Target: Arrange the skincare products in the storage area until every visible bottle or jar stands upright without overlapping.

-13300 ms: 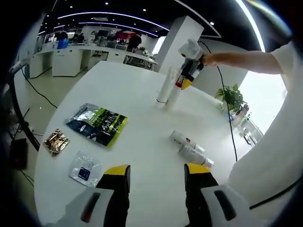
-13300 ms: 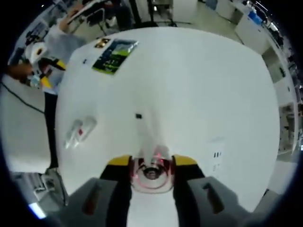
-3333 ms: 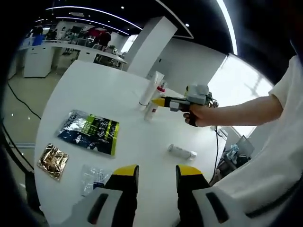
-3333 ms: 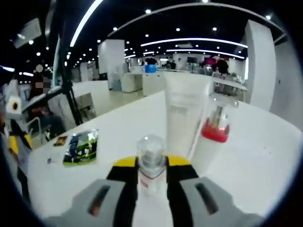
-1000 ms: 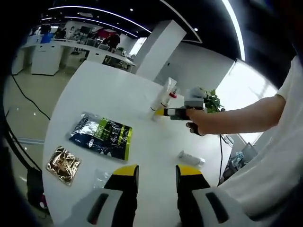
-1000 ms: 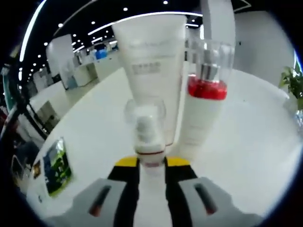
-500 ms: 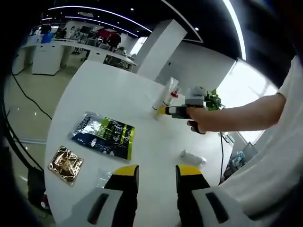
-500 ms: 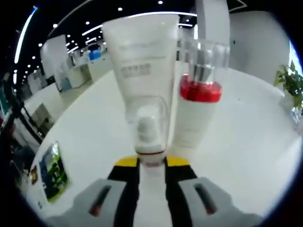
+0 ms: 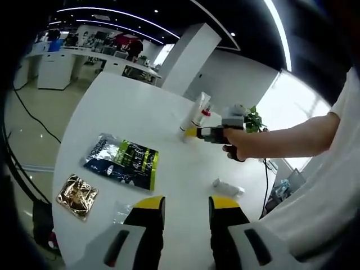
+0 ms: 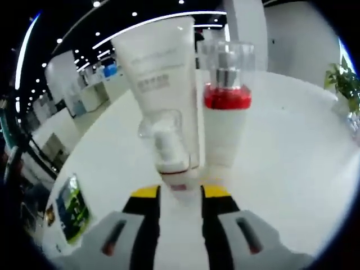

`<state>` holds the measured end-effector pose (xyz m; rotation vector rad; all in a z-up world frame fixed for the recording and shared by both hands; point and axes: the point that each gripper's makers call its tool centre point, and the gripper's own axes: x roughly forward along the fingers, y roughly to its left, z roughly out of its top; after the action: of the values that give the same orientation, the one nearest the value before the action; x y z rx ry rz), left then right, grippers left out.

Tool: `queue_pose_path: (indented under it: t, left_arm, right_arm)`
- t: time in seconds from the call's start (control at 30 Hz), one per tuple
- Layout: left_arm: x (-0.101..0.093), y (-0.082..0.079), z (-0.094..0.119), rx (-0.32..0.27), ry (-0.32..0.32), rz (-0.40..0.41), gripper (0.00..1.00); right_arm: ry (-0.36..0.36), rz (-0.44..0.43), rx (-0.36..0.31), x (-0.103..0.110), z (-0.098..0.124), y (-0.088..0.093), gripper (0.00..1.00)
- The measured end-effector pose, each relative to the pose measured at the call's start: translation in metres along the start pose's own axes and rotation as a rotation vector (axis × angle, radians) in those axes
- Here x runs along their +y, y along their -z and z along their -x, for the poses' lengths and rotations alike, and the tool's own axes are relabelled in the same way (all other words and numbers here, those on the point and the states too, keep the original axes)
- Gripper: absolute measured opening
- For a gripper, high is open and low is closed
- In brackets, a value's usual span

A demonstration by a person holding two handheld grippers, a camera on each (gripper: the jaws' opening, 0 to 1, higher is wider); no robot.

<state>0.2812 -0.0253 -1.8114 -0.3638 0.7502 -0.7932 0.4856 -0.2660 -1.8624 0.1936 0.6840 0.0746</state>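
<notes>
Right gripper [image 10: 173,191] grips a small bottle [image 10: 169,154] at frame centre, just before the tube [image 10: 160,84] and pump bottle [image 10: 225,107]. Set it level, clear of both, then release. Left gripper [image 9: 180,205] hangs narrowly open, empty; one bottle [image 9: 228,187] lies at right.

I see both views bright and evenly lit by ceiling strip lights [image 9: 112,11] and downlights, with a window [image 9: 289,107] at the right of the left gripper view blown out to white and the desk [image 9: 118,112] glaring pale, shadows on it faint. Fisheye bending curves the desk edge and stretches things near the rim. In the right gripper view the tube [image 10: 163,84] and bottle [image 10: 225,107] up close look soft and slightly blurred, and the background hall is hazy.
</notes>
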Motion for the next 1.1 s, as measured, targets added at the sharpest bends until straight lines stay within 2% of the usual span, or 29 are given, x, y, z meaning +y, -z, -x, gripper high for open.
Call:
queue_pose_path:
  t: [0.03,0.1,0.2,0.27,0.3,0.43,0.5,0.57,0.6,0.7,0.77,0.93,1.1]
  left_arm:
    - [-0.001,0.0,0.0,0.0,0.001,-0.002,0.31]
    - [-0.002,-0.001,-0.001,-0.003,0.006,-0.002,0.31]
    - [-0.008,-0.001,-0.003,-0.005,0.014,-0.012,0.31]
    - [-0.011,0.0,-0.004,-0.002,0.02,-0.021,0.31]
    - [-0.014,0.002,-0.005,0.001,0.026,-0.023,0.31]
    - [-0.024,0.007,-0.008,0.013,0.046,-0.035,0.31]
    - [-0.029,0.011,-0.009,0.021,0.054,-0.043,0.31]
    - [-0.032,0.013,-0.011,0.026,0.06,-0.045,0.31]
    - [-0.035,0.016,-0.012,0.032,0.064,-0.045,0.31]
    - [-0.043,0.023,-0.017,0.047,0.079,-0.042,0.31]
    - [-0.047,0.027,-0.021,0.06,0.091,-0.042,0.31]
    - [-0.059,0.031,-0.033,0.086,0.121,-0.056,0.31]
    - [-0.062,0.029,-0.039,0.082,0.127,-0.054,0.31]
  right_arm:
    - [-0.025,-0.008,-0.039,0.005,0.007,-0.004,0.24]
    - [-0.067,-0.032,-0.076,0.009,0.021,-0.004,0.23]
    - [-0.081,-0.034,-0.086,0.005,0.039,0.002,0.22]
    - [-0.131,-0.117,-0.119,0.003,0.054,0.003,0.22]
    - [-0.155,-0.118,-0.13,0.001,0.063,0.004,0.22]
    - [-0.175,-0.054,-0.145,-0.007,0.093,0.012,0.23]
    - [-0.194,-0.019,-0.137,-0.008,0.107,0.021,0.24]
    - [-0.19,0.009,-0.124,-0.011,0.115,0.029,0.19]
    - [-0.184,0.072,-0.109,-0.016,0.125,0.039,0.18]
    - [-0.215,0.073,-0.082,-0.017,0.14,0.057,0.2]
    - [-0.238,0.118,-0.039,-0.018,0.149,0.074,0.22]
    - [-0.294,0.177,0.053,-0.016,0.164,0.107,0.28]
    - [-0.356,0.213,0.113,-0.008,0.165,0.127,0.3]
